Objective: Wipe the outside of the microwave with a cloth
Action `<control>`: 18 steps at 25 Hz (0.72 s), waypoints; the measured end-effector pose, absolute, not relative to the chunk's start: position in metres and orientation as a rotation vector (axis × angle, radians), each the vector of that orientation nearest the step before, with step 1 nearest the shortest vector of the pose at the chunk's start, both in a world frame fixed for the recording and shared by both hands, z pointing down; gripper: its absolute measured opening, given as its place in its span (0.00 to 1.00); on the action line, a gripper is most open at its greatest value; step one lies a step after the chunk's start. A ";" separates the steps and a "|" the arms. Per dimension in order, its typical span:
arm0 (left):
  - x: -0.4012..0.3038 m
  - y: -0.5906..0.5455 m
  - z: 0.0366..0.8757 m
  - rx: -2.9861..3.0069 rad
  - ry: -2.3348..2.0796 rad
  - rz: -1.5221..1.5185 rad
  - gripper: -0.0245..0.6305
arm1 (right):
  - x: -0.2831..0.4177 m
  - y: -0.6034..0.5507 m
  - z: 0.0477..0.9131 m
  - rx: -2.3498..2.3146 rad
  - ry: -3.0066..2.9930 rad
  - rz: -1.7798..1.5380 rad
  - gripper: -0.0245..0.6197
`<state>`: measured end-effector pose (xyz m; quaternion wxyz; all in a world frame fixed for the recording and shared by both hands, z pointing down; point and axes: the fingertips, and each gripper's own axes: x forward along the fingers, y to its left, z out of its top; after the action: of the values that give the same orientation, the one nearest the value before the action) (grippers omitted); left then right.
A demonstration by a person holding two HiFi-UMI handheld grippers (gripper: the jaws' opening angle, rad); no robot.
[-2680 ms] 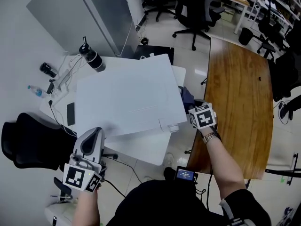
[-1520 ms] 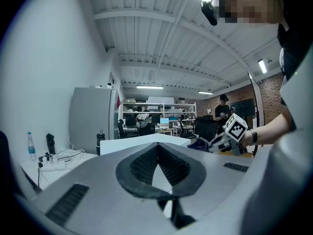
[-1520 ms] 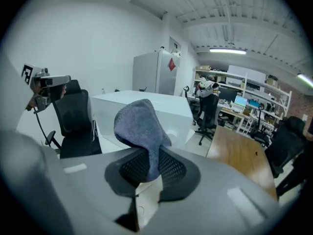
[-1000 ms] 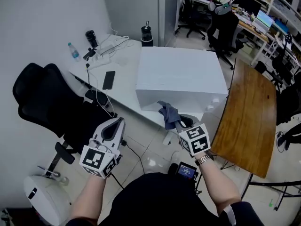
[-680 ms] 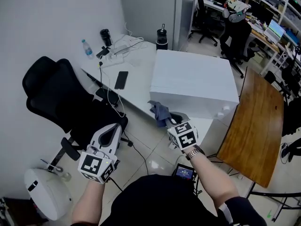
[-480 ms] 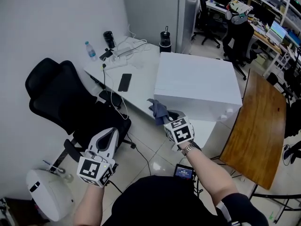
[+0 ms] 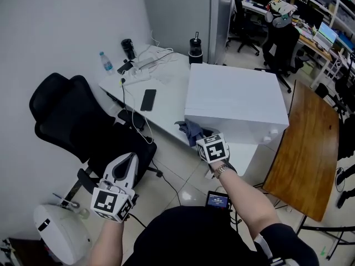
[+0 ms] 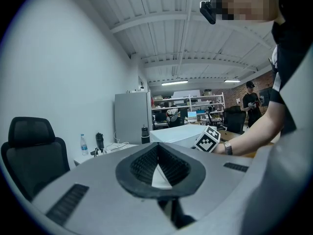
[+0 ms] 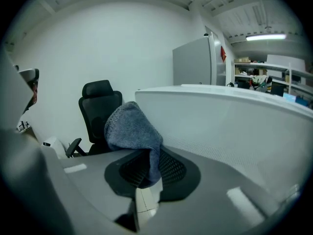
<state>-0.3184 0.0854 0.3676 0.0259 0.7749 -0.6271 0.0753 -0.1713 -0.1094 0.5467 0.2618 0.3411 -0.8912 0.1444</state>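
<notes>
Pinching the grey cloth (image 7: 190, 129), the right gripper (image 7: 201, 139) is held by the microwave's (image 7: 236, 98) near side wall — contact cannot be told. The left gripper (image 7: 125, 162), jaws pressed together on nothing, is held well away from the microwave. Only a fold is clamped, so the cloth could be dragged out when rubbed against the wall.
</notes>
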 end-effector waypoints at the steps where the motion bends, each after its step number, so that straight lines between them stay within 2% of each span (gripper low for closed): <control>1: -0.317 0.083 0.368 2.401 -1.930 0.230 0.04 | -0.169 -0.110 0.547 0.931 -2.409 0.392 0.11; 18: -0.269 0.051 0.375 2.516 -1.746 0.191 0.04 | -0.065 -0.126 0.542 1.158 -2.290 0.434 0.11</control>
<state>-0.2692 0.0510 0.3750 0.0365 0.8195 -0.5686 0.0623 -0.0649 -0.1256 0.5422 0.2660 0.4289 -0.8482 0.1609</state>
